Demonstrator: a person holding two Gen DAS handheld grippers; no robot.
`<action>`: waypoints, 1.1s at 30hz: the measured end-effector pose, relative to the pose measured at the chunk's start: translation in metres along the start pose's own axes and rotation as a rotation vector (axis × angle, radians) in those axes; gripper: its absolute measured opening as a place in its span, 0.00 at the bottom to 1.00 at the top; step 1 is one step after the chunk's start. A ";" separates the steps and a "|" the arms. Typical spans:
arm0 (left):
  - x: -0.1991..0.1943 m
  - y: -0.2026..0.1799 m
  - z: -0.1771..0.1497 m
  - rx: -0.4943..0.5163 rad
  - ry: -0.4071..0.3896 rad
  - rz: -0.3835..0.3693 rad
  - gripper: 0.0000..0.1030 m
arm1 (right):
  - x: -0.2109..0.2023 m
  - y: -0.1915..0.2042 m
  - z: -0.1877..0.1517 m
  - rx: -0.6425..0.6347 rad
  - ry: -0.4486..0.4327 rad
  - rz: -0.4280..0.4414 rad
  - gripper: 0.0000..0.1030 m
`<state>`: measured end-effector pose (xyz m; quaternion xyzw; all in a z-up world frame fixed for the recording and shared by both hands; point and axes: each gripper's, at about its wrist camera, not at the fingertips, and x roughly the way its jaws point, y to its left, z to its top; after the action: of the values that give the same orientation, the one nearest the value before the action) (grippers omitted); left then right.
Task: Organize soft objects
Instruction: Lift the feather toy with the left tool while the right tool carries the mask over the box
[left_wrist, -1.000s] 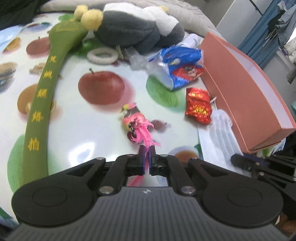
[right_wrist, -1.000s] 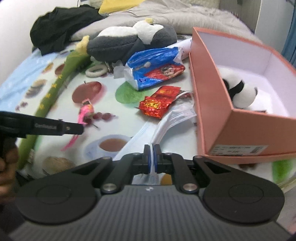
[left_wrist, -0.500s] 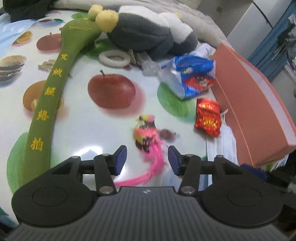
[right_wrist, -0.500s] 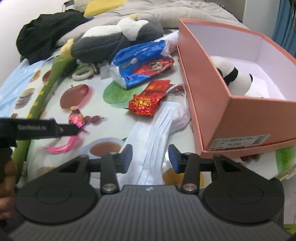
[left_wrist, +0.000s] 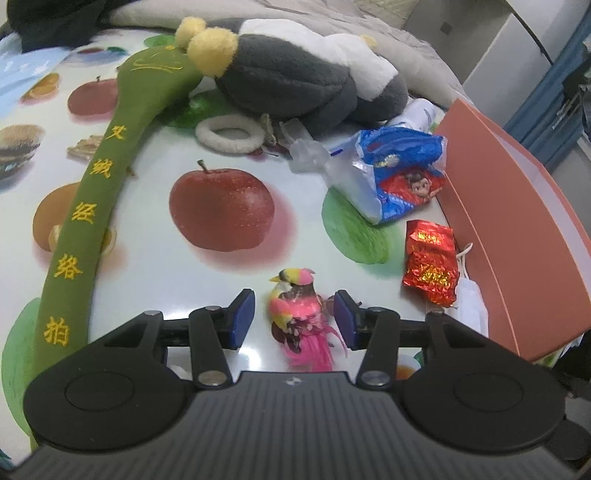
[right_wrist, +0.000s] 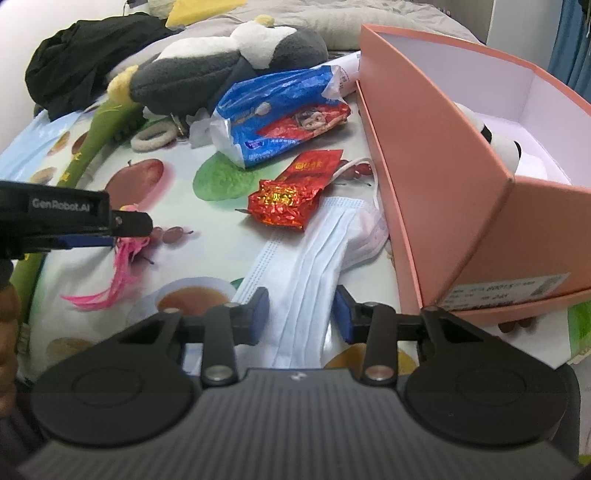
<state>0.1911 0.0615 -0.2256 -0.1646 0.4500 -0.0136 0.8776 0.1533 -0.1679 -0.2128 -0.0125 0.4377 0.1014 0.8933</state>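
Left claw (left_wrist: 294, 319), low centre: jaws closing, one feathered pink bird (left_wrist: 300, 317) between the pads, untouched. Right claw (right_wrist: 300, 314), low centre: jaws closing over one blue face mask (right_wrist: 317, 254), no pinch yet. Mid-frame on the fruit-print desk (left_wrist: 147, 236) — one red foil packet (right_wrist: 286, 197), one blue snack bag (right_wrist: 280, 110). Right: one pink box (right_wrist: 436, 177) holding one panda plush (right_wrist: 498, 147). Upper frame — one grey-white plush (left_wrist: 295, 74), one green padded stick (left_wrist: 92, 192).

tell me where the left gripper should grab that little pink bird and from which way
Grip the pink bird across its plump body, not the wispy tail feathers, which would likely slip or bend. Come from above and behind its tail, as the left gripper already does: its closing jaws flank the body on both sides, not yet touching.
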 end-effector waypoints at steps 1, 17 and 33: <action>0.001 -0.001 0.000 0.003 0.004 -0.003 0.42 | 0.000 0.000 0.001 -0.001 -0.002 -0.002 0.26; -0.045 -0.018 0.006 0.030 -0.041 -0.040 0.33 | -0.048 0.005 0.025 -0.058 -0.125 -0.050 0.06; -0.098 -0.075 0.032 0.169 -0.078 -0.093 0.33 | -0.102 -0.004 0.055 0.018 -0.195 0.057 0.07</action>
<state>0.1674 0.0163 -0.1087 -0.1110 0.4045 -0.0856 0.9037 0.1361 -0.1835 -0.0987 0.0178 0.3496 0.1237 0.9285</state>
